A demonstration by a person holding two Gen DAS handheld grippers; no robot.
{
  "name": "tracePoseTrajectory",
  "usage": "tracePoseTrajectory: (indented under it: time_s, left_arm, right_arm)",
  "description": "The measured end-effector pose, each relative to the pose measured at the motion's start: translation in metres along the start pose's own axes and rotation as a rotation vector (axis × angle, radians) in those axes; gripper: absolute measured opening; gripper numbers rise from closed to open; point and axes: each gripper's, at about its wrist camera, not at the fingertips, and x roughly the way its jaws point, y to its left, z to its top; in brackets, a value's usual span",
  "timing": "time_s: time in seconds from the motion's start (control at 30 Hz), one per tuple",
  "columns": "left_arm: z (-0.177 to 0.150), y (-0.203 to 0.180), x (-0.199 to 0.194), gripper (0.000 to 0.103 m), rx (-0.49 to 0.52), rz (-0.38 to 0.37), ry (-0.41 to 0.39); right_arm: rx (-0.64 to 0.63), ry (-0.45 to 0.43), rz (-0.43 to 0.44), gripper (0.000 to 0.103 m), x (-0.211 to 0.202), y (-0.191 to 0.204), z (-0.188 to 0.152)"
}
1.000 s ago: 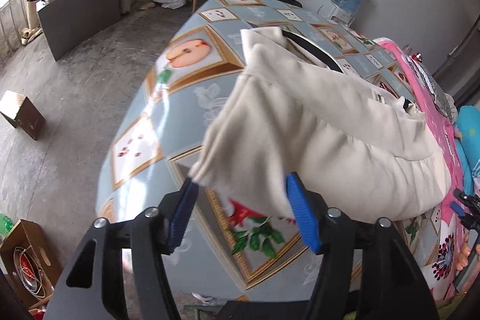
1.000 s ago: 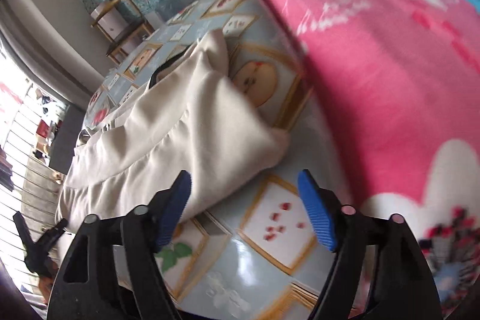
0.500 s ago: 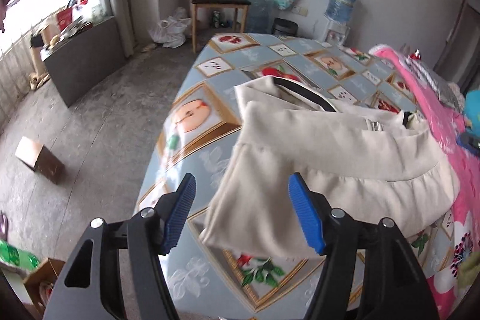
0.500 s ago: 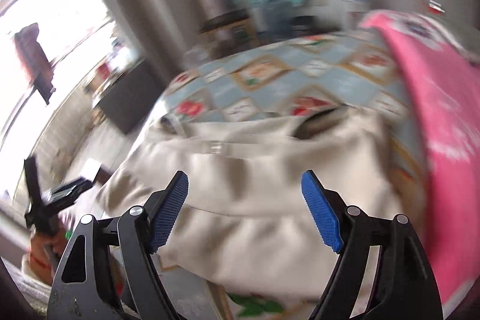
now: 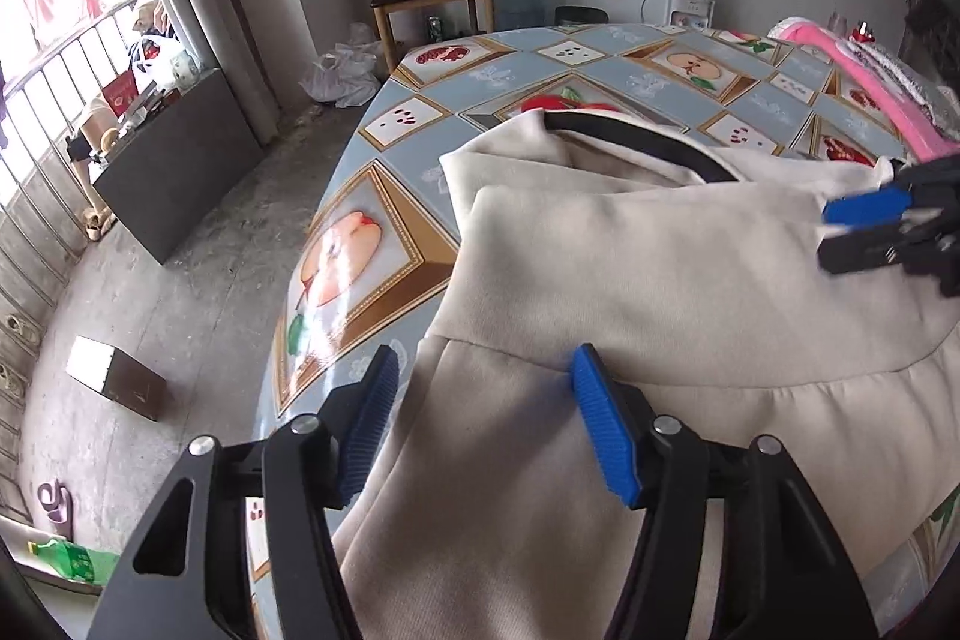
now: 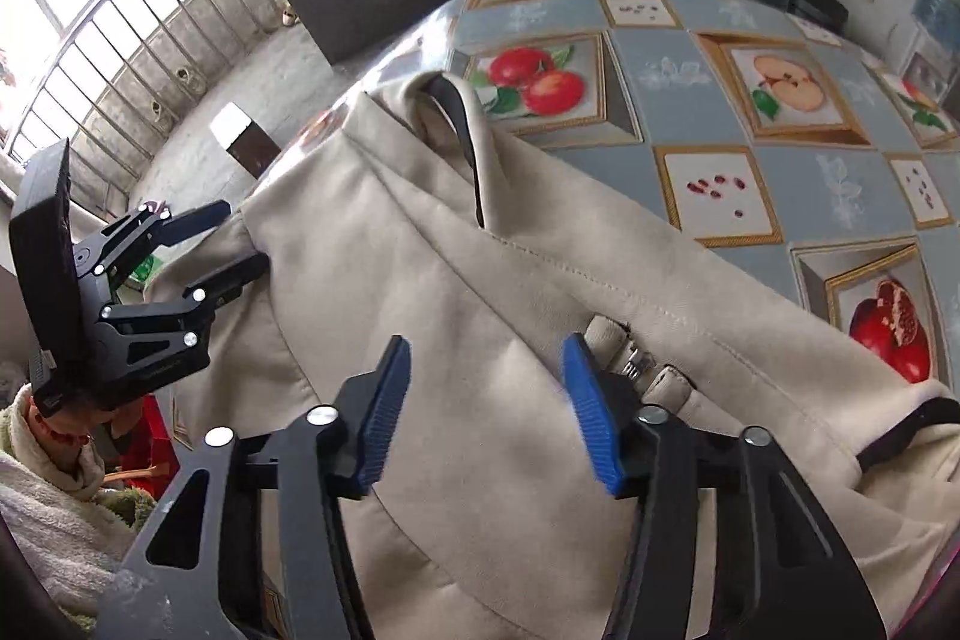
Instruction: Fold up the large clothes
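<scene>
Cream garment [image 5: 690, 292] lies folded on the fruit-patterned tablecloth [image 5: 384, 232] in the left wrist view, where the left gripper [image 5: 480, 424] hovers over its near edge, jaws apart, gripping nothing. From the right wrist, the right gripper [image 6: 486, 400] hangs likewise spread above the cloth near a buckle [image 6: 636, 364]. Next grips should probably pinch both layers at matching edges, avoiding the buckle.

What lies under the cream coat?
Under the cream fabric coat lies the glossy blue fruit-print tablecloth, visible around it. Whatever sits directly beneath the fabric is covered.
</scene>
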Motion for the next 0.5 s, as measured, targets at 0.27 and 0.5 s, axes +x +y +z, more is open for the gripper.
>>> tracePoseTrajectory:
  time_s: [0.27, 0.5]
  left_arm:
    - [0.003, -0.002, 0.001, 0.033, -0.011, -0.036, -0.032]
    - [0.012, -0.003, -0.017, 0.013, -0.013, -0.049, -0.091]
  right_arm:
    - [-0.057, 0.040, -0.104, 0.006, -0.001, 0.016, -0.009]
    - [-0.050, -0.080, -0.130, 0.004, -0.039, 0.016, 0.018]
